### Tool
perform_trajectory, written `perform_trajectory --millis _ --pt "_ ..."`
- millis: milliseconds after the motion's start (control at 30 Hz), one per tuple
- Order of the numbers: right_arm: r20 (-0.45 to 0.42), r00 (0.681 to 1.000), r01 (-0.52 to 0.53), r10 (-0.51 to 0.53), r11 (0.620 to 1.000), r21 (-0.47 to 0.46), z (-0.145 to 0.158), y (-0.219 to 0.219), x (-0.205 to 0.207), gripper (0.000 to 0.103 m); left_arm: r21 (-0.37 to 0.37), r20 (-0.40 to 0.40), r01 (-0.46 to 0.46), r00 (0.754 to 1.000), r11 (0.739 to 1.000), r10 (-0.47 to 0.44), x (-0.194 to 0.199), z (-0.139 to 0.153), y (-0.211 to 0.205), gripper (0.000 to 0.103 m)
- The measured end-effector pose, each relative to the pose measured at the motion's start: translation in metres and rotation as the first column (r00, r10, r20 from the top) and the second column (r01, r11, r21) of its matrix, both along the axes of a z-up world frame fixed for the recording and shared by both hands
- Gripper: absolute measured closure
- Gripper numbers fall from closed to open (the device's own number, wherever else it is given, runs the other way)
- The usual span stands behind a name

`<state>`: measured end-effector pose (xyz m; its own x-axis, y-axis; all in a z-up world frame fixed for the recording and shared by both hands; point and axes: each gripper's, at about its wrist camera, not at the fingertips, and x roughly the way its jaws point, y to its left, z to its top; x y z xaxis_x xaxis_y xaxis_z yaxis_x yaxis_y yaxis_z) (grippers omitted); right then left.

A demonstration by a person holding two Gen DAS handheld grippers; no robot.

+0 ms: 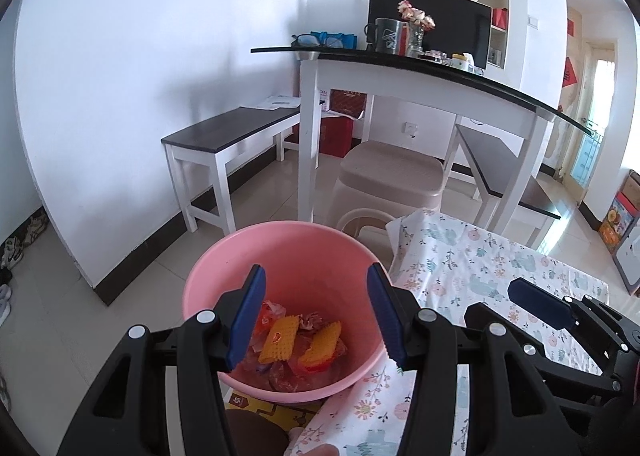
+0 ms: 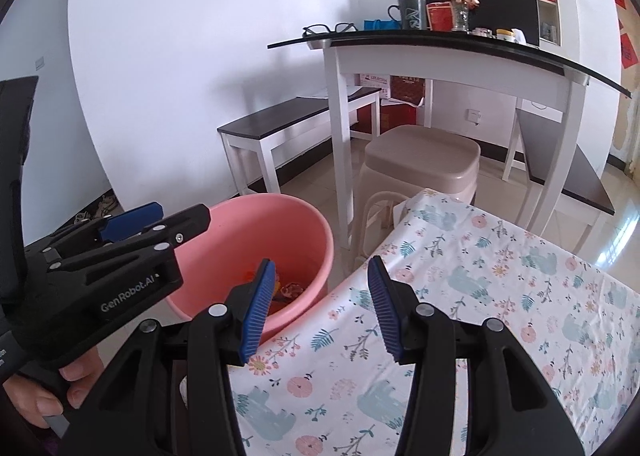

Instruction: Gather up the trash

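Pink bucket (image 1: 280,256) of wrappers (image 1: 298,340) is seen directly below the empty, parted left gripper (image 1: 316,316); right gripper (image 2: 320,308), likewise parted, is offset over the tablecloth (image 2: 500,296).

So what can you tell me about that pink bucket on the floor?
The pink bucket looks like smooth plastic, round, widening to a rolled rim, with no lid or handle visible. It stands upright on the tiled floor, right beside the flower-print cloth, whose edge appears to brush its side. In its bottom lie crumpled wrappers, orange, yellow and reddish. The left tool hovers open above it, touching nothing.
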<state>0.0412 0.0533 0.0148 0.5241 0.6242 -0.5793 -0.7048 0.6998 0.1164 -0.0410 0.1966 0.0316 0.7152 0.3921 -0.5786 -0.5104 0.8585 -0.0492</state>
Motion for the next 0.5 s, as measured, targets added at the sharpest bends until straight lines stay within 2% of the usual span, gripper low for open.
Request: perform_trajectory --millis 500 --pt "0.008 1.0 0.023 -0.023 0.999 0.036 0.006 -0.013 -0.002 0.054 0.037 0.011 0.019 1.0 0.999 -0.02 -0.002 0.01 -0.017 0.051"
